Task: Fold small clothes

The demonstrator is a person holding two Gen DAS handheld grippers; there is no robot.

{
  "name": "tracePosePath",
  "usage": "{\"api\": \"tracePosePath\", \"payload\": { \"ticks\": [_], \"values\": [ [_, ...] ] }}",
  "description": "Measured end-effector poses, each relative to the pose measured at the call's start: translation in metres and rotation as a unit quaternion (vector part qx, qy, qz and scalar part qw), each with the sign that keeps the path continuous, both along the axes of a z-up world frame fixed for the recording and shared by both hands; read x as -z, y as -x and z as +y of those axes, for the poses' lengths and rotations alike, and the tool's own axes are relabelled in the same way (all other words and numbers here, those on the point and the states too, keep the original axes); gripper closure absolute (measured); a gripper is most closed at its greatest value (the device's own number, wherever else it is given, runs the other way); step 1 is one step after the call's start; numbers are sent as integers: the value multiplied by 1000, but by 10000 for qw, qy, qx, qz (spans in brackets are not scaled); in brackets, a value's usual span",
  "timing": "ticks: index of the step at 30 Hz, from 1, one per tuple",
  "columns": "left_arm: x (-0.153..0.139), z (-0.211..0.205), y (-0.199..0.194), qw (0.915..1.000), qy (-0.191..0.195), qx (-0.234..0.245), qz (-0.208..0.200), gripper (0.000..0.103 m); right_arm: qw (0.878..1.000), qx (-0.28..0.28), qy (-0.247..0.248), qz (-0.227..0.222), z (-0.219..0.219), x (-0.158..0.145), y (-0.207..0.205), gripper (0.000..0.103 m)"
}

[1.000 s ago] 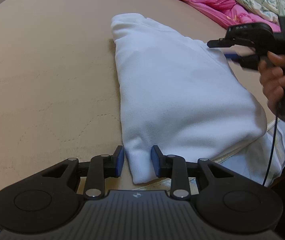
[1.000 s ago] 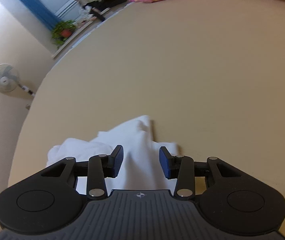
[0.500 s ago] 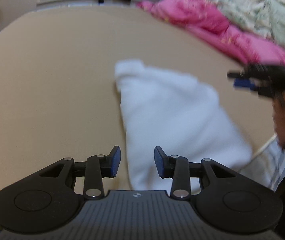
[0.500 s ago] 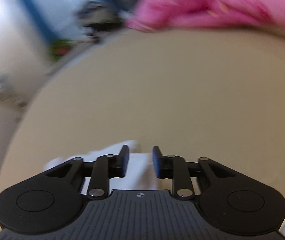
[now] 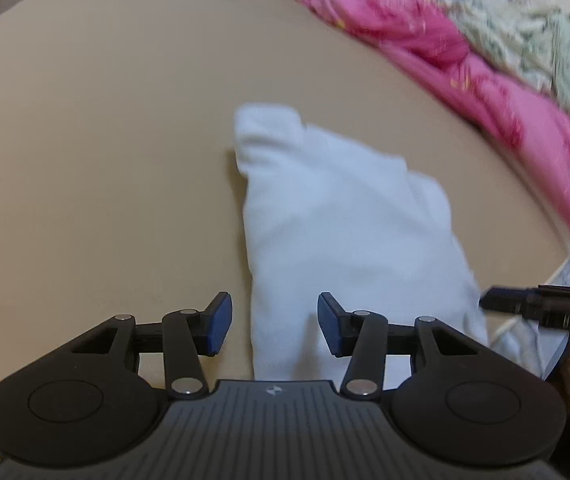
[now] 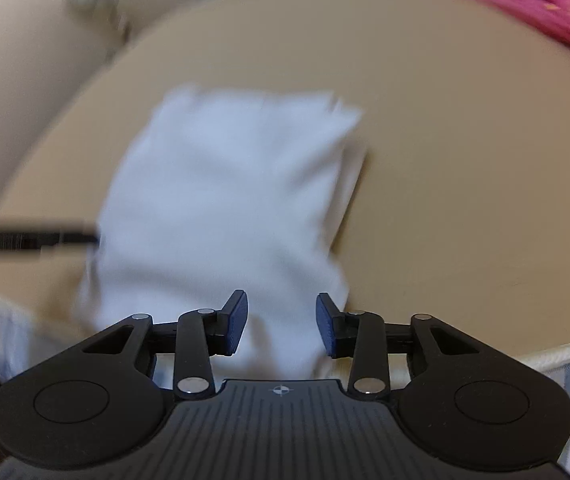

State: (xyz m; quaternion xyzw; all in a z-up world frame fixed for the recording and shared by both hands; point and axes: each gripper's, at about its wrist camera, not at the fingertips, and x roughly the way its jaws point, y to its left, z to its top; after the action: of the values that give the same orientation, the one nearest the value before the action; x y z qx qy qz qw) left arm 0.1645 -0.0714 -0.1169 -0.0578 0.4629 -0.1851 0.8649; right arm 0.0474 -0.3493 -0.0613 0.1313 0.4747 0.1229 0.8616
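since a second ago you have drawn both grippers back and up off the cloth: the left gripper, which had its pads straddling the near corner, now hangs above it, and the right gripper has swung round to look along the whole piece. nearest you, both pairs of fingers stand spread wide with nothing between them, the blue pads clear of the fabric. just beyond them the white garment lies folded into a compact, roughly oblong bundle on the tan mattress, its near end at the mattress edge. i judge this piece as good as done, with only tidying or setting aside left. farther off lies a heap of pink bedding. no container shows in either view.
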Motion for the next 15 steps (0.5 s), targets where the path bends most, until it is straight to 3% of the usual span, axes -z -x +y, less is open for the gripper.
{"api": "tracePosePath", "payload": {
  "ticks": [1, 3, 6, 10, 15],
  "values": [
    [-1, 4, -5, 9999, 75, -68, -39, 45, 9994, 235, -182, -154, -7, -5, -5, 60],
    [1, 8, -17, 9994, 213, -259, -21, 33, 9936, 862, -646, -337, -20, -6, -19, 46],
    [12, 12, -39, 9964, 538, -592, 288, 27, 9851, 1378, -1021, -94, -23, 12, -46, 43],
    [25, 9, -58, 9937, 751, -631, 547, 27, 9834, 1531, -893, 387, -12, 41, -66, 43],
    [47, -9, -73, 9885, 1170, -442, 851, 26, 9865, 1335, -822, 472, -1, 51, -76, 32]
  ]
}}
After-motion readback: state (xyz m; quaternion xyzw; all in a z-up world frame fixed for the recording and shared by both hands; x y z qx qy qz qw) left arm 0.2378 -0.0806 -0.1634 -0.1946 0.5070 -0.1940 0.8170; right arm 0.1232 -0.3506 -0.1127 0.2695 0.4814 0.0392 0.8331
